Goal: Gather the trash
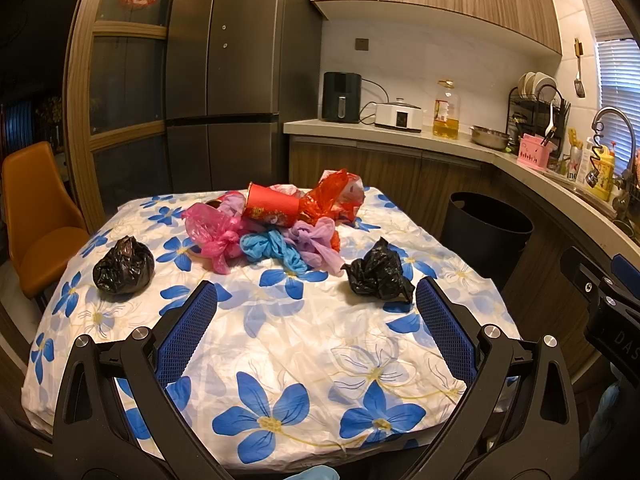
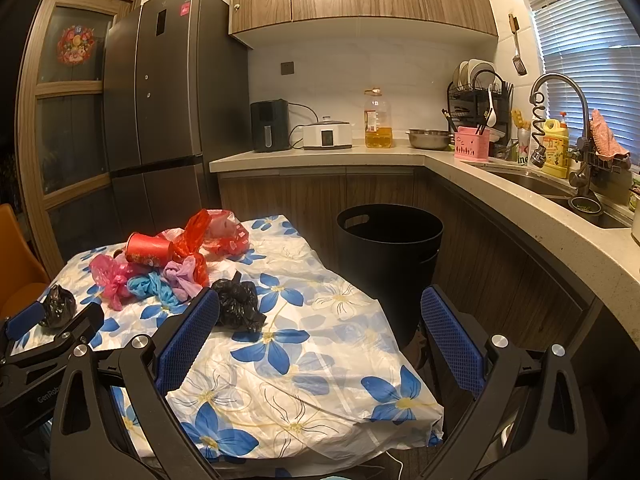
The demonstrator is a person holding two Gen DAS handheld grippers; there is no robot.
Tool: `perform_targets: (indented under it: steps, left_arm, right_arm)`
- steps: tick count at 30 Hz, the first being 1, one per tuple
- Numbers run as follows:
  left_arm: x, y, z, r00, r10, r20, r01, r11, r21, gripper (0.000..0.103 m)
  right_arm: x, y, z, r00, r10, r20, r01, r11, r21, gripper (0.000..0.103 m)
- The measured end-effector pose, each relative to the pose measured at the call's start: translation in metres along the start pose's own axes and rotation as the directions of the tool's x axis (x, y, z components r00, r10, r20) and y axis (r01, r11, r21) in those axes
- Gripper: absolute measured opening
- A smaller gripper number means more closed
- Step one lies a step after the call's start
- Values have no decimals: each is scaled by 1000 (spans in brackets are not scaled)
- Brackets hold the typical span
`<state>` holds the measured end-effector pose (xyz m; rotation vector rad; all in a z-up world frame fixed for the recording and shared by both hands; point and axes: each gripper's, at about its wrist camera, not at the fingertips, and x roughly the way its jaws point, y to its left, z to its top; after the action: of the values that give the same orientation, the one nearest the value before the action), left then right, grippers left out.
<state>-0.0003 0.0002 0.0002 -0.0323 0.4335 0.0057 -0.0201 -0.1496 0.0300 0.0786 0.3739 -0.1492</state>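
Note:
A table under a white cloth with blue flowers (image 1: 280, 340) carries a pile of crumpled plastic bags (image 1: 276, 236), pink, blue, purple and red, with a red paper cup (image 1: 272, 205) on top. A tied black bag (image 1: 123, 266) lies to the left, a crumpled black bag (image 1: 378, 274) to the right. My left gripper (image 1: 316, 304) hovers open over the near part of the cloth, holding nothing. My right gripper (image 2: 320, 312) is open too, over the table's right edge, with the crumpled black bag (image 2: 238, 306) just past its left finger (image 2: 188, 340). A black bin (image 2: 390, 256) stands right of the table.
An orange chair (image 1: 32, 216) stands at the table's left. Behind are a dark fridge (image 1: 228, 76) and a counter (image 2: 320, 156) with an air fryer, a cooker, an oil bottle and a steel bowl. A sink (image 2: 560, 190) with a tap runs along the right wall.

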Motion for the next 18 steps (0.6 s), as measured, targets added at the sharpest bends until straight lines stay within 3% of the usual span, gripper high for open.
perform_targets:
  steps: [18]
  left_arm:
    - [0,0,0,1000,-1,1,1,1000,-2,97]
  right_arm:
    - [-1,0,6,1000,1,4,-1,1000,1,98]
